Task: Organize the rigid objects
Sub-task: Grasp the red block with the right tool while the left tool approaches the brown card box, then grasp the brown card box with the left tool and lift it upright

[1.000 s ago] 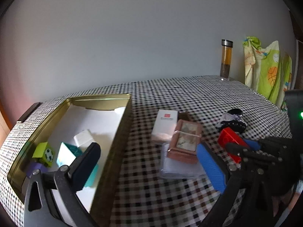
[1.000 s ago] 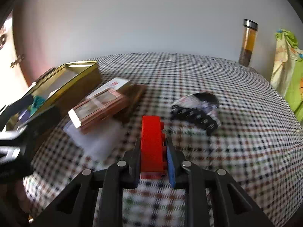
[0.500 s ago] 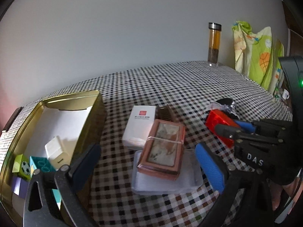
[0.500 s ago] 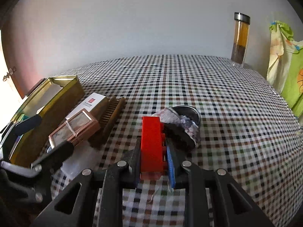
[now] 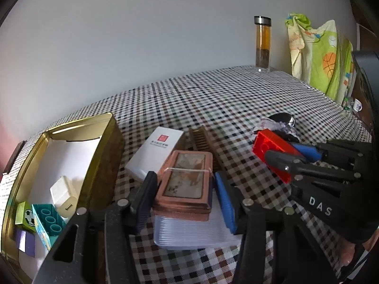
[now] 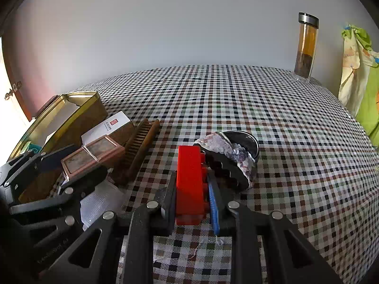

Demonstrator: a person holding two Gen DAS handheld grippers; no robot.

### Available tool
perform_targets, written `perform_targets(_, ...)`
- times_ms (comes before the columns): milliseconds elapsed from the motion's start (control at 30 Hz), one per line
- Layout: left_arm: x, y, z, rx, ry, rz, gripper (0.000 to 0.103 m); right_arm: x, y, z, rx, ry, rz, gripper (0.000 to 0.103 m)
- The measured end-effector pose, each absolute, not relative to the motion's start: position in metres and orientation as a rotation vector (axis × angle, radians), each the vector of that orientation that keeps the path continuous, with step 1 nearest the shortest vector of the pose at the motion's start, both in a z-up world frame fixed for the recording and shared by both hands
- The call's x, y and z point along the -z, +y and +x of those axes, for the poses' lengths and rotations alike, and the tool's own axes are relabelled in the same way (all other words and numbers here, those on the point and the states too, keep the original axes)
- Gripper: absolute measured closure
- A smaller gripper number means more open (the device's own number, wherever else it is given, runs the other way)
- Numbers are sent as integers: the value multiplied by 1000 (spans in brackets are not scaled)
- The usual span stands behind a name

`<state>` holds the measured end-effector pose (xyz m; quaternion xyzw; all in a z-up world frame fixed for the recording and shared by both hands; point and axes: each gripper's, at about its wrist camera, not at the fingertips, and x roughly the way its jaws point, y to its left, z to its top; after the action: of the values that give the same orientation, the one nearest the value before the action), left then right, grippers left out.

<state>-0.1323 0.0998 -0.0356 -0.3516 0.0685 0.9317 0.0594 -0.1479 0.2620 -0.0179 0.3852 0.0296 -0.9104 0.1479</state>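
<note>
- Left wrist view: the left gripper has its jaws just closing in around the copper-pink framed case; the black pad sits right against the case's left edge, the blue pad just beside its right edge, and whether that one presses I cannot tell.
- The case lies on a clear ribbed plastic box, on the checked tablecloth.
- Just behind it are a white carton with a red square mark and a brown wooden comb.
- To the left stands the open gold tin, holding a white plug-like block, a teal building block, a green football cube and a purple piece.
- At the right, the right gripper pinches a red building brick clear of the cloth.
- Far back, a glass bottle with amber liquid and a green-yellow printed cloth.
- Right wrist view: the right gripper is narrow, clamped on the red brick, which stands on edge between the pads.
- Just behind the brick, a dark round dish with a patterned bundle leaning on it.
- At the left, the left gripper brackets the framed case, beside the comb, the carton and the tin.
</note>
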Motion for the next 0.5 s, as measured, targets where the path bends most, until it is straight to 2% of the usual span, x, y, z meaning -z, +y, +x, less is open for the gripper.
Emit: perform_targets(500, 27, 96, -123, -2859, 194, -971, 59, 16, 263, -146, 2627, 69, 1072, 78)
